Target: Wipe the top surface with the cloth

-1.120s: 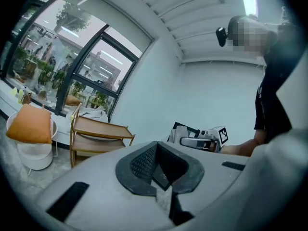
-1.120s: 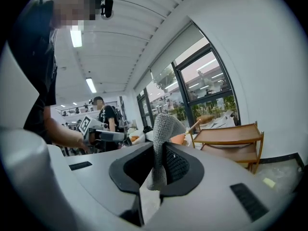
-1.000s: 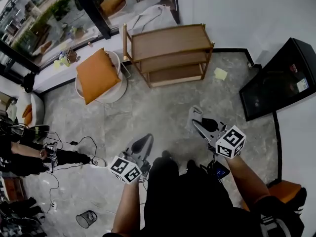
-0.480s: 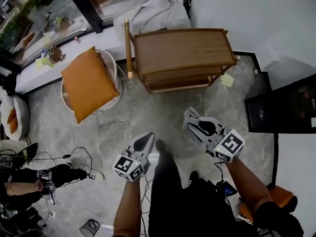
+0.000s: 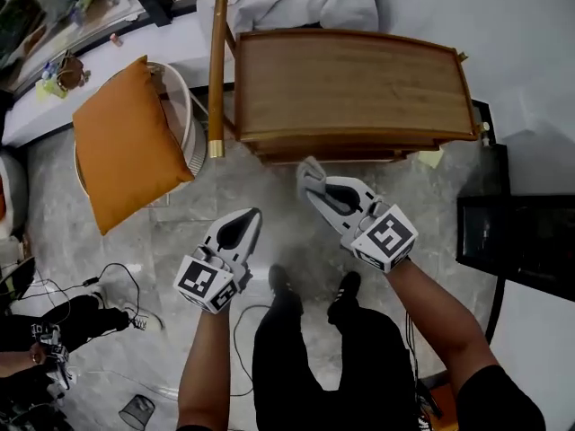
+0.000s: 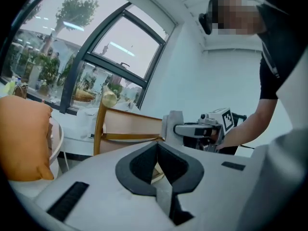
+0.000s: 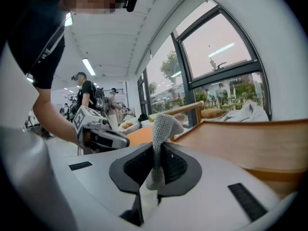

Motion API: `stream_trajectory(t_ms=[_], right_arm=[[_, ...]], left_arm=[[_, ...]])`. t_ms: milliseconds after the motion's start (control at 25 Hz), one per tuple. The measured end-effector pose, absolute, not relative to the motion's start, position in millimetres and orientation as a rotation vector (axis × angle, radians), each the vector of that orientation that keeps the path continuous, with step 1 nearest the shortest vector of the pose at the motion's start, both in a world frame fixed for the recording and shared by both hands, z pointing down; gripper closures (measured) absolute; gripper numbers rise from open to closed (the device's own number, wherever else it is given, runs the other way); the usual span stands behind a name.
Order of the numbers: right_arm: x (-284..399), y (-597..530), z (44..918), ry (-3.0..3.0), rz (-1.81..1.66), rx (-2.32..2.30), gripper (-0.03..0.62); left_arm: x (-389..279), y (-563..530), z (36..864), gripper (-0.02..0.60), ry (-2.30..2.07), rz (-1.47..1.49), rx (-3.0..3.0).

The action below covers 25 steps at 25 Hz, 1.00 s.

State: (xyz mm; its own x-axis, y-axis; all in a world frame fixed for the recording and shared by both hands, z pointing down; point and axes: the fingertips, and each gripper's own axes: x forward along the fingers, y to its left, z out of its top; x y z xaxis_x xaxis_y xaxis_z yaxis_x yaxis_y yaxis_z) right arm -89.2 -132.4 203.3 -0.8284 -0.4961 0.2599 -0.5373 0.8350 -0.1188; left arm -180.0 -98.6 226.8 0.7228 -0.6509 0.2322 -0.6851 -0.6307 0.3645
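Observation:
The wooden shelf unit (image 5: 350, 79) fills the top centre of the head view, its flat top surface bare. My right gripper (image 5: 314, 180) is shut on a small grey cloth (image 5: 310, 169), which hangs just in front of the shelf's near edge. In the right gripper view the cloth (image 7: 161, 129) sticks up from between the jaws, with the shelf top (image 7: 240, 143) to its right. My left gripper (image 5: 244, 227) is lower and further left, over the floor. It is shut with nothing in it (image 6: 156, 150).
An orange cushion (image 5: 121, 142) lies on a white round chair left of the shelf. A wooden post (image 5: 216, 70) stands at the shelf's left side. White fabric (image 5: 296, 3) is piled behind it. A black screen (image 5: 517, 241) leans at the right. Cables (image 5: 99, 281) trail on the floor.
The person has stepped up to the shelf, which now looks larger and closer. Both grippers moved forward, and the right one carried the cloth to the shelf's front edge.

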Motion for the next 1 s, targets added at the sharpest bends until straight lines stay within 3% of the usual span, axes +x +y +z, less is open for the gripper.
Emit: stream_trajectory(t_ms=[240, 560, 1000], right_arm=[[-105.2, -173.0, 305.6, -2.774, 0.087, 0.524, 0.559], [-149.6, -233.8, 391.7, -2.781, -0.213, 0.504, 0.559], [-201.8, -262.7, 438.8, -2.633, -0.593, 0.419, 0.559]], left_arm=[[-170.0, -139.4, 302.5, 0.570, -1.118, 0.134, 2.549], [-182.8, -194.0, 382.7, 0.569, -1.212, 0.074, 2.607], [-207.7, -211.6, 412.5, 0.569, -1.351, 0.116, 2.674]])
